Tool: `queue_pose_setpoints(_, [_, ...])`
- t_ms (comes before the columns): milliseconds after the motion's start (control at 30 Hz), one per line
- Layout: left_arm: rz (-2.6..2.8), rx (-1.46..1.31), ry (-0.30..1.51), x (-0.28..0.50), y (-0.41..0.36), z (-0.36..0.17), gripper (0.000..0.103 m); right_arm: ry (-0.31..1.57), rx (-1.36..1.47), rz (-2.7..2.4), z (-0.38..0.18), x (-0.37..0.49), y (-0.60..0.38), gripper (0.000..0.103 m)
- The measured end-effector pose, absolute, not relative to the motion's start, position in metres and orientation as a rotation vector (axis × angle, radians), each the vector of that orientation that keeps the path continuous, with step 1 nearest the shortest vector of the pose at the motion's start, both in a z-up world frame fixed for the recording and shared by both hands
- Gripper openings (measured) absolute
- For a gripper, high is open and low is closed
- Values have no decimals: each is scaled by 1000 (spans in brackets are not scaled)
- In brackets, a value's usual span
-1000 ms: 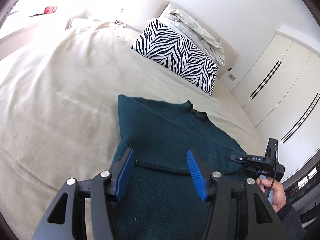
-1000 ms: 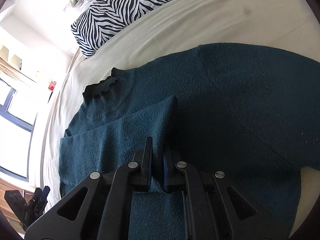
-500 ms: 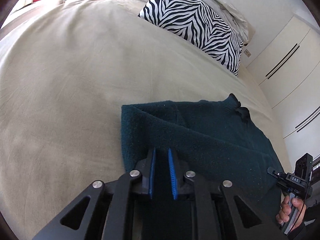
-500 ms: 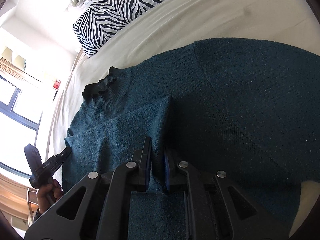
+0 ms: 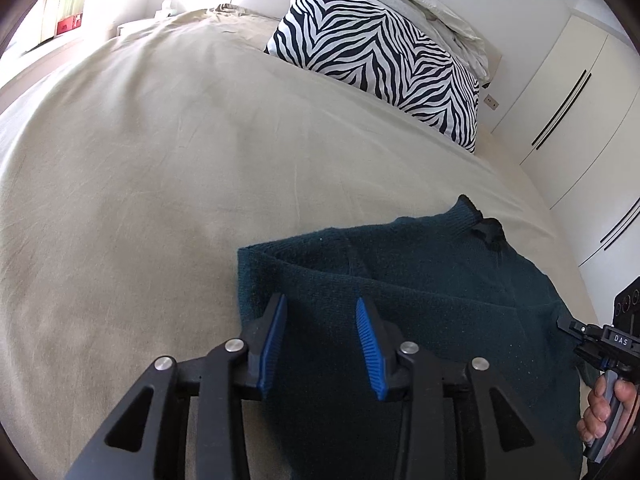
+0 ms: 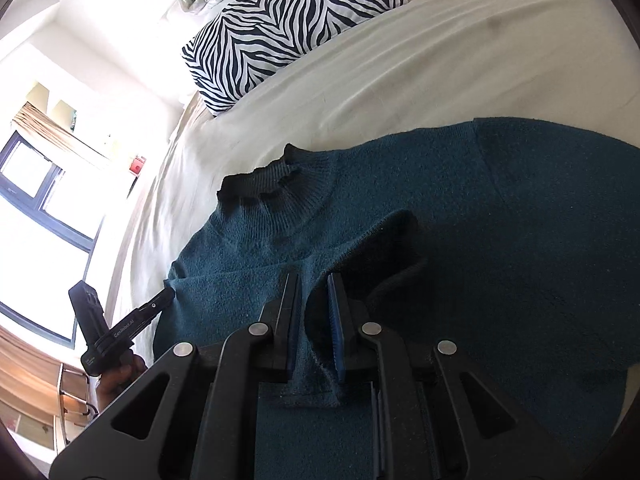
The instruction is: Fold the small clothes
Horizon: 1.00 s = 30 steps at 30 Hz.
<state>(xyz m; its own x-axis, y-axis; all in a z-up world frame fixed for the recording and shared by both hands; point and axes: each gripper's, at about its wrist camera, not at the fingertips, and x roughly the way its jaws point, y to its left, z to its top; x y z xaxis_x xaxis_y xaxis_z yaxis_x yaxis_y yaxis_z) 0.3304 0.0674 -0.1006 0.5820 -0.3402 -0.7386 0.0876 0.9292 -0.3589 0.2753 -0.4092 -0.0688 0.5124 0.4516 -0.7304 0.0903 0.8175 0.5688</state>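
Teal knit sweater (image 5: 420, 320) lies spread on the bed (image 5: 160, 160), its dark ribbed collar (image 6: 276, 178) toward the zebra-striped pillow (image 5: 384, 60) at the head of the bed. One side of the garment is folded inward over the body, with a folded edge running across the chest in the left wrist view. The left tool (image 5: 320, 338) hovers over the sweater's near left corner with its blue-padded fingers (image 5: 274, 336) spread wide apart and nothing between them. The right tool (image 6: 314, 316) has its fingers drawn close together, pinching a raised ridge of the teal fabric that bunches up between the pads (image 6: 335, 320); the cloth around the pinch is lifted into a fold with a dark shadow beside it. In the right wrist view the left tool's body shows at the sweater's far edge, held in a hand (image 6: 116, 376). White wardrobe doors (image 5: 568, 92) stand beyond the bed, and a window (image 6: 36, 208) shows on the other side.
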Motion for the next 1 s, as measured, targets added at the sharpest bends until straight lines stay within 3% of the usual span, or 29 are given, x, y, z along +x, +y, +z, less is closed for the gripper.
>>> queue_pose_setpoints(267, [-245, -171, 911, 304, 53, -99, 40, 1013, 712, 11, -87, 251, -466, 13])
queue_pose_setpoints(400, [-238, -122, 913, 288, 43, -98, 46, 1003, 709, -33, -82, 238, -484, 13])
queue_pose_setpoints(667, [-221, -98, 911, 267, 35, -99, 54, 935, 670, 185, -49, 248, -441, 13])
queue_pose_setpoints(767, [-211, -87, 913, 261, 33, -100, 54, 1026, 714, 237, -71, 263, -423, 13])
queue_pose_setpoints(833, [-200, -86, 921, 252, 33, -100, 64, 1126, 751, 217, -99, 265, -418, 13])
queue_pose_setpoints(1000, [-221, -144, 906, 213, 34, -93, 67, 1017, 798, 264, -94, 208, -433, 13])
